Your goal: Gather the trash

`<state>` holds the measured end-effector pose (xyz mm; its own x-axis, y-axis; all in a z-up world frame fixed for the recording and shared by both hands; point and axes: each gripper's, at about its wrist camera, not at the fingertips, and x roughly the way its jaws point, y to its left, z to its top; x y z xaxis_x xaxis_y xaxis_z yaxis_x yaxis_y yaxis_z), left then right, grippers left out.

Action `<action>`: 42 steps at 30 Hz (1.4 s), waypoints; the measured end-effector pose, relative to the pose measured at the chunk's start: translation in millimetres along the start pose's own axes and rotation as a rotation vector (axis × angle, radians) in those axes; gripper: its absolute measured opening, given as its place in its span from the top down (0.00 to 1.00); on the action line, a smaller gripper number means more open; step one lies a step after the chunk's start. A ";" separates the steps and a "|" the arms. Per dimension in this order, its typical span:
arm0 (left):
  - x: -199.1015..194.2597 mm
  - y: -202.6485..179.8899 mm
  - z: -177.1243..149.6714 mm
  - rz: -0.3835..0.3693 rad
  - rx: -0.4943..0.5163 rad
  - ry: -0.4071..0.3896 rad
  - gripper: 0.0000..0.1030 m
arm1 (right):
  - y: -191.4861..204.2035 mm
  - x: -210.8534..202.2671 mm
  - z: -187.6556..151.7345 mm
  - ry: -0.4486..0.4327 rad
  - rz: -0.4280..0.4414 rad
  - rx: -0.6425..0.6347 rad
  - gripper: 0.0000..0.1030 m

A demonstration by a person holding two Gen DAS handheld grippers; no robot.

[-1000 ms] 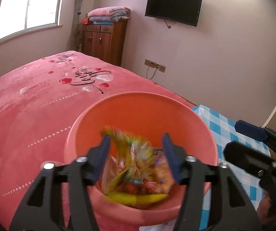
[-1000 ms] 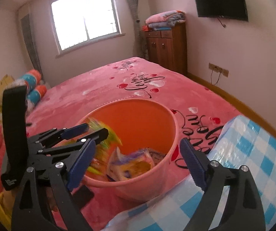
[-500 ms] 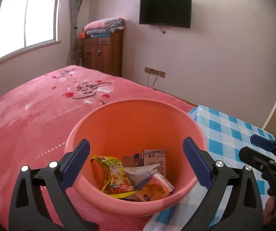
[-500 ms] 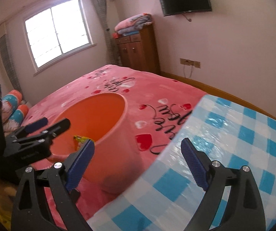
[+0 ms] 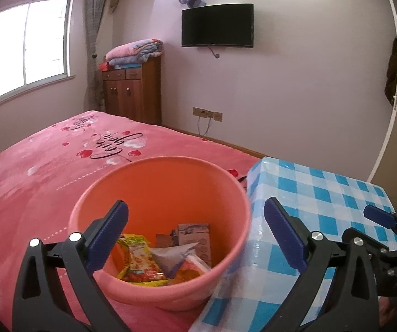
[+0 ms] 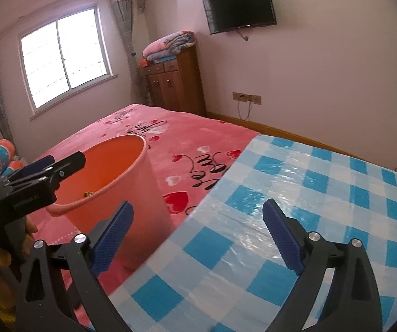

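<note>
Two hand-held grippers empty, left hand-held gripper (image 5: 195, 238) wide over bin (image 5: 154, 182) of wrappers (image 5: 140, 262), right hand-held gripper (image 6: 198, 238) opening over checked bench (image 6: 322, 193).

We had a yellow snack wrapper (image 5: 139, 260) pinched in the left gripper (image 5: 195, 235) a second ago; now its jaws are spread wide with nothing between them, and the wrapper lies in the orange bucket (image 5: 159, 171) with the other trash. The left gripper has backed off, so the bucket sits lower and smaller in its view. The right gripper (image 6: 198, 235) swung away from the bucket to over the blue checked tablecloth (image 6: 322, 182), its jaws opening, nothing between them.
</note>
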<state>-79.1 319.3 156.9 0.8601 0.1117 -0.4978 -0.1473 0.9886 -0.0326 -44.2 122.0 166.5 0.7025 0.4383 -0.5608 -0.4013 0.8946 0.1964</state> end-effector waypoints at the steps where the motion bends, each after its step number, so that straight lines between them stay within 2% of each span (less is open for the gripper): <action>1: -0.1 -2.9 -0.5 -0.007 0.002 0.001 0.04 | -2.5 -2.3 -2.2 -0.004 -0.011 -0.003 0.09; 21: 8.6 -92.3 -24.4 -0.157 0.095 0.067 0.04 | -68.6 -34.3 -32.9 -0.016 -0.151 0.087 0.09; 42: 20.2 -188.4 -53.6 -0.251 0.203 0.143 0.04 | -162.7 -68.0 -81.9 -0.037 -0.338 0.209 0.09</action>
<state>-60.1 129.8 106.5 0.7780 -0.1380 -0.6130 0.1721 0.9851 -0.0034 -74.8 -60.5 106.7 0.7967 0.1158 -0.5932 -0.0185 0.9857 0.1675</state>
